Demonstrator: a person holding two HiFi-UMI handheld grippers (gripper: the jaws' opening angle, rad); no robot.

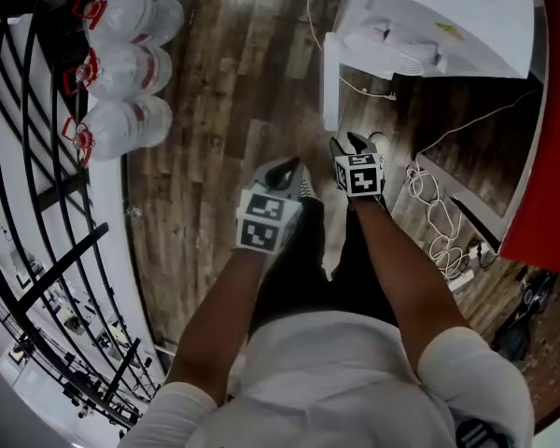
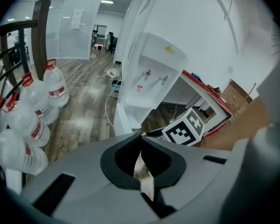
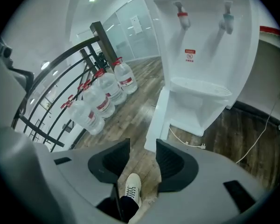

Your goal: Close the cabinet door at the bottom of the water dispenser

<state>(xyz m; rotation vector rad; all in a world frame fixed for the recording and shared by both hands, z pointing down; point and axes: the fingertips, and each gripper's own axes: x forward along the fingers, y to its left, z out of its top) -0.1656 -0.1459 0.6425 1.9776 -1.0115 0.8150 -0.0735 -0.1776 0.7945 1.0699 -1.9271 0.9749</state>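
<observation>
The cabinet door (image 1: 331,77) stands ajar at twelve o'clock from my right gripper (image 1: 353,145), whose jaws are apart and empty. My left gripper (image 1: 285,169) is pinched together. I judge the door light, stiff and hinged, so I push its free edge.

I count four water jugs (image 1: 121,68), one water dispenser (image 3: 200,55), two taps (image 3: 182,10), one open cabinet door (image 1: 330,82).
</observation>
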